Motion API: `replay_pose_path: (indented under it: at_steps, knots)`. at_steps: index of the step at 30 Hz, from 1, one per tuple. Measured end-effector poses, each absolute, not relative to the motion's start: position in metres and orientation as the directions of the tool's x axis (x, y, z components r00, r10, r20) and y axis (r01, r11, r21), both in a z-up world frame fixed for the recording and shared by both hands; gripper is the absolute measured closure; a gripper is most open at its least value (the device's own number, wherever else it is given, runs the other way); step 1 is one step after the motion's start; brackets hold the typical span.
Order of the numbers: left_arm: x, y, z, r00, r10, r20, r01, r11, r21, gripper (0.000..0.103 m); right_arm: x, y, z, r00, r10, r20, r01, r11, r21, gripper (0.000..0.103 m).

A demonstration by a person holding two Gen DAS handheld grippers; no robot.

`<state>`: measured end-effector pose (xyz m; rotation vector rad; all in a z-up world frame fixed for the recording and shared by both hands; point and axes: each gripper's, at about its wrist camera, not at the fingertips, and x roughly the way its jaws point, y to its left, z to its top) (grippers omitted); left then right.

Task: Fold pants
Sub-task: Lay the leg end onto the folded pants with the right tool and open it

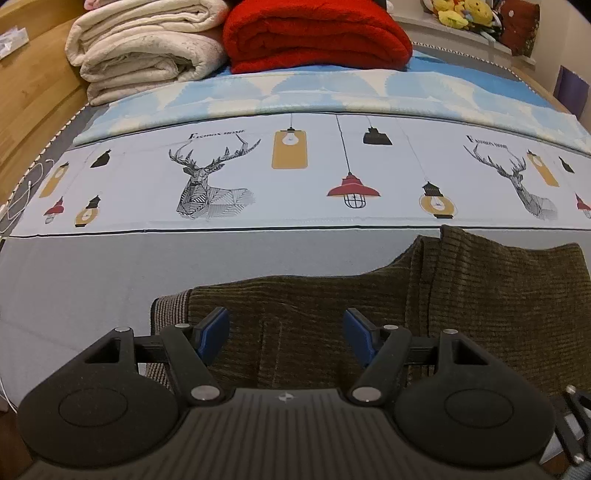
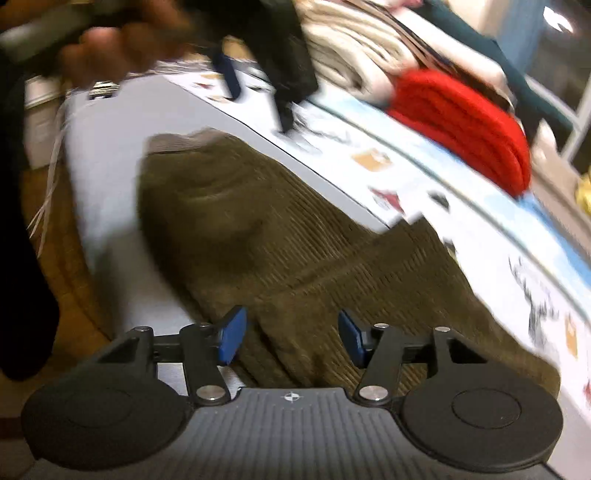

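The pants (image 1: 332,314) are olive green with thin ribs. They lie on the grey part of the bed sheet (image 1: 92,266), in the lower middle and lower right of the left wrist view. A striped cuff or band (image 1: 168,310) shows at their left end. On the right side the cloth is doubled over in a thicker layer.

The left gripper (image 1: 286,334) is at the bottom of that view, above the pants. Its two blue pads (image 1: 212,334) stand wide apart and hold nothing.

In the right wrist view the picture is blurry. The pants (image 2: 295,240) fill the middle of it, running from upper left to lower right. The right gripper (image 2: 291,338) is at the bottom, over the cloth. Its blue pads (image 2: 232,336) are apart too, and nothing is pinched between them.

A hand (image 2: 110,44) with the other gripper shows at the upper left of this view.

At the top of the left wrist view sit a folded cream blanket (image 1: 147,48) and a folded red blanket (image 1: 317,37), side by side. Below them the sheet has deer (image 1: 207,181) and lamp (image 1: 352,188) drawings. Yellow plush toys (image 1: 461,13) are in the upper right corner.
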<state>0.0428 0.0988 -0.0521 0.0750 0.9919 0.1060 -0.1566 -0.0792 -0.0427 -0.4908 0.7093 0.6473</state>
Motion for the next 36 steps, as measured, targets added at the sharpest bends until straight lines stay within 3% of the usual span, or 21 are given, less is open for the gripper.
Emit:
replay_pose_path:
  at_steps: [5, 7, 8, 10, 14, 17, 19, 22, 24, 25, 30, 34, 36]
  knots:
    - [0.044, 0.092, -0.054, 0.543, 0.119, -0.831, -0.035, 0.992, 0.119, 0.027, -0.154, -0.062, -0.072, 0.507, 0.347, -0.789, -0.748, 0.632, -0.203, 0.049]
    - [0.045, 0.092, -0.055, 0.538, 0.121, -0.834, -0.037, 0.992, 0.12, 0.027, -0.156, -0.058, -0.079, 0.506, 0.355, -0.786, -0.776, 0.586, -0.235, 0.06]
    - [0.046, 0.092, -0.056, 0.537, 0.121, -0.835, -0.037, 0.992, 0.12, 0.027, -0.155, -0.058, -0.08, 0.508, 0.362, -0.781, -0.787, 0.564, -0.251, 0.075]
    - [0.046, 0.091, -0.055, 0.539, 0.118, -0.834, -0.033, 0.992, 0.119, 0.027, -0.158, -0.061, -0.075, 0.523, 0.374, -0.766, -0.794, 0.541, -0.278, 0.087]
    - [0.047, 0.084, -0.055, 0.542, 0.113, -0.833, -0.021, 0.992, 0.121, 0.027, -0.161, -0.074, -0.065, 0.495, 0.415, -0.764, -0.813, 0.531, -0.239, 0.09]
    - [0.049, 0.079, -0.057, 0.538, 0.107, -0.836, -0.008, 0.992, 0.122, 0.027, -0.168, -0.08, -0.074, 0.459, 0.394, -0.796, -0.827, 0.516, -0.222, 0.087]
    - [0.05, 0.076, -0.057, 0.537, 0.103, -0.837, -0.003, 0.993, 0.121, 0.027, -0.167, -0.088, -0.068, 0.469, 0.41, -0.782, -0.812, 0.548, -0.2, 0.079]
    - [0.049, 0.07, -0.057, 0.54, 0.097, -0.836, 0.01, 0.992, 0.122, 0.026, -0.156, -0.113, -0.043, 0.471, 0.478, -0.741, -0.759, 0.647, -0.065, 0.062]
    - [0.049, 0.066, -0.058, 0.539, 0.096, -0.837, 0.017, 0.992, 0.125, 0.026, -0.147, -0.138, -0.025, 0.527, 0.492, -0.693, -0.676, 0.737, 0.01, 0.044]
    - [0.049, 0.064, -0.059, 0.539, 0.094, -0.837, 0.021, 0.992, 0.125, 0.026, -0.142, -0.154, -0.019, 0.564, 0.483, -0.67, -0.618, 0.785, 0.045, 0.041]
    - [0.05, 0.055, -0.06, 0.541, 0.091, -0.836, 0.04, 0.99, 0.133, 0.026, -0.12, -0.234, -0.015, 0.705, 0.248, -0.664, -0.223, 0.967, 0.124, 0.033]
    - [0.053, 0.047, -0.06, 0.54, 0.086, -0.837, 0.052, 0.99, 0.135, 0.026, -0.111, -0.277, -0.048, 0.606, -0.008, -0.795, 0.053, 0.998, 0.03, 0.031]
    - [0.054, 0.043, -0.061, 0.54, 0.083, -0.837, 0.058, 0.989, 0.136, 0.026, -0.108, -0.293, -0.066, 0.528, -0.011, -0.849, 0.108, 0.993, 0.054, 0.03]
